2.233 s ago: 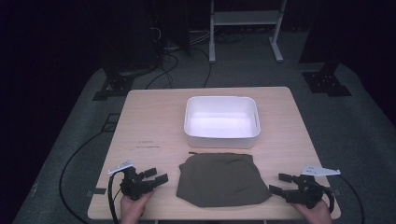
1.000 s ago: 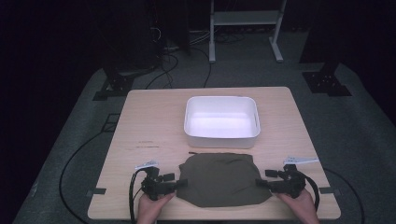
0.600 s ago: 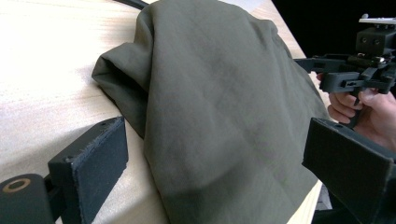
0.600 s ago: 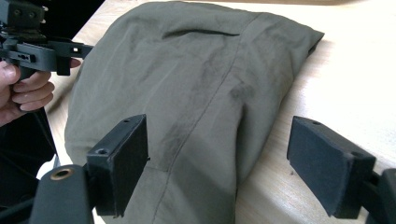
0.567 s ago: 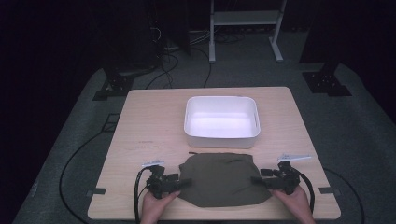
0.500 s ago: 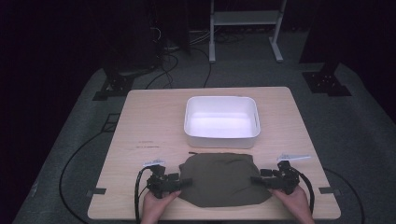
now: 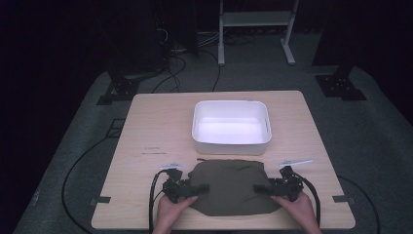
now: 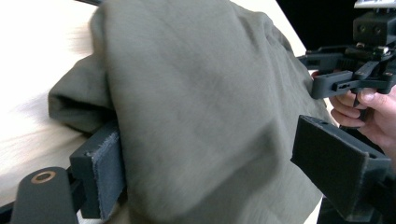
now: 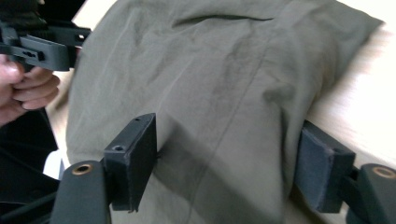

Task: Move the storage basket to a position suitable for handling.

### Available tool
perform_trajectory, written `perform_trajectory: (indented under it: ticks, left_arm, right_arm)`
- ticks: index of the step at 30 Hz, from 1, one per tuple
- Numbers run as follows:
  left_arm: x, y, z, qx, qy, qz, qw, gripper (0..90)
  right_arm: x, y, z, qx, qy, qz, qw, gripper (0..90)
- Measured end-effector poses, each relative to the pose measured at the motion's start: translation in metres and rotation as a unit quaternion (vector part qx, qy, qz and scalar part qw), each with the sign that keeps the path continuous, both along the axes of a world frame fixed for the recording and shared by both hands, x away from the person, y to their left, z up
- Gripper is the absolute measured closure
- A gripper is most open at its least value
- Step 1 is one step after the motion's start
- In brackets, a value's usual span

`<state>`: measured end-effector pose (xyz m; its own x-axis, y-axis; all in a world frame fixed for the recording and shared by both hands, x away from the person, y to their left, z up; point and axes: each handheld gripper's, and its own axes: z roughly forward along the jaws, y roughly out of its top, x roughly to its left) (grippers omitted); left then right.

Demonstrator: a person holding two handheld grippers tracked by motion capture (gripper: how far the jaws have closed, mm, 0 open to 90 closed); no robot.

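Observation:
An olive-green folded cloth lies near the front edge of the wooden table. My left gripper is at its left edge and my right gripper at its right edge, each held by a hand. In the left gripper view the jaws straddle a thick fold of the cloth; one pad touches it and the other stands off. In the right gripper view the jaws likewise straddle the cloth. Both pairs of jaws have just been closing around the cloth without pinching it.
A white rectangular tray stands just behind the cloth, mid-table. The other gripper shows across the cloth in each gripper view. Cables trail off the front of the table. Dark floor and stands surround the table.
Both grippers have slid inward from the table's front corners to the cloth's left and right edges. The cloth's edges now lie between their jaws.

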<state>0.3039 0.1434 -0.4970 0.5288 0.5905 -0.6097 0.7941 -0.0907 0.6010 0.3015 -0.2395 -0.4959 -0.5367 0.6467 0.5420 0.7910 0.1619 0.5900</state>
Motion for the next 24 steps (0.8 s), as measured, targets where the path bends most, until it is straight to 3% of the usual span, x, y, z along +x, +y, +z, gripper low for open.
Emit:
perform_trajectory:
  ticks: [1, 5, 10, 24]
  left_arm:
    - [0.003, -0.004, 0.001, 0.014, -0.004, -0.014, 0.9998, 19.2]
    - [0.007, -0.01, 0.002, 0.021, 0.003, -0.025, 0.9995, 25.0]
    - [0.009, -0.018, 0.006, 0.056, -0.007, -0.041, 0.9976, 36.0]
    - [0.006, -0.024, 0.006, 0.054, -0.01, -0.068, 0.9962, 55.1]
  right_arm:
    - [0.002, 0.006, 0.001, -0.008, -0.004, 0.004, 1.0, 29.5]
    - [0.001, 0.013, 0.0, -0.013, -0.011, 0.01, 0.9998, 37.5]
    - [0.0, 0.016, -0.001, -0.018, -0.014, 0.017, 0.9996, 47.1]
    - [0.001, 0.029, 0.001, -0.018, -0.035, 0.031, 0.9988, 68.4]
